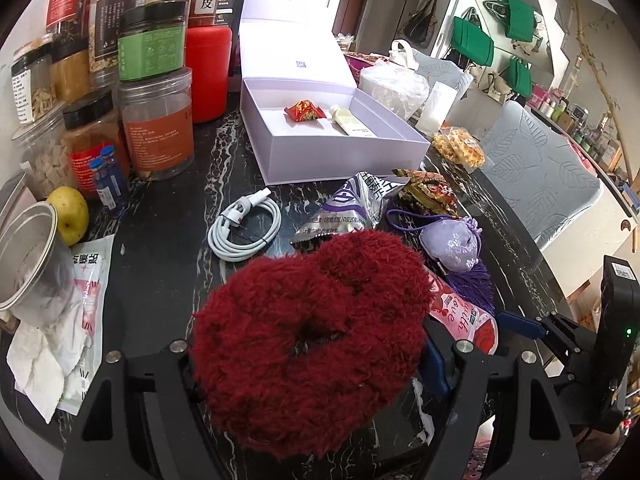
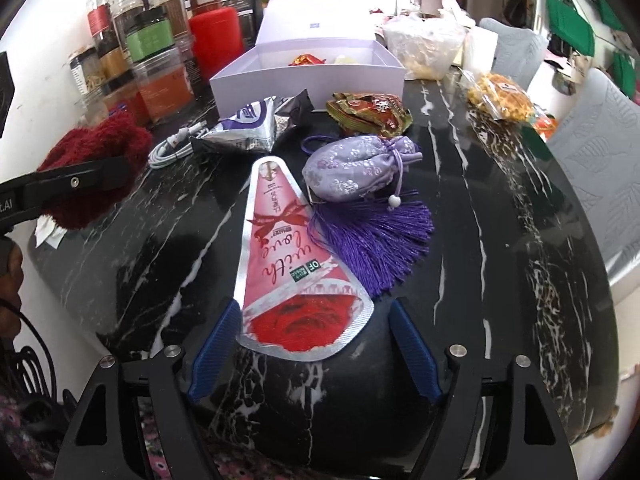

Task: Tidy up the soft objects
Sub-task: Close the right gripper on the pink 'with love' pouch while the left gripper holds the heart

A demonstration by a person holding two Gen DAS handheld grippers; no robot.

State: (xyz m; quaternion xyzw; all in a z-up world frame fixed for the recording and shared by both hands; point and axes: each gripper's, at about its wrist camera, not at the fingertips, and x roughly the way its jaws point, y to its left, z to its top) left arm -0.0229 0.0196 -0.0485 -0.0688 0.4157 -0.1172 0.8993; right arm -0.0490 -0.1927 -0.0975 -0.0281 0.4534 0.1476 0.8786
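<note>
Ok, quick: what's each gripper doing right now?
Left gripper: closed on the red fluffy scrunchie.
Right gripper: open, holding nothing; the pink packet lies on the table between its fingers.

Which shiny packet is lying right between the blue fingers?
The pink "with love" packet, between the open right gripper fingers. The silver-purple packet lies farther off, near the box.

I have the left gripper clamped on a fluffy dark-red scrunchie above the black marble table; ahead lie a coiled white cable and an open lavender box
</note>
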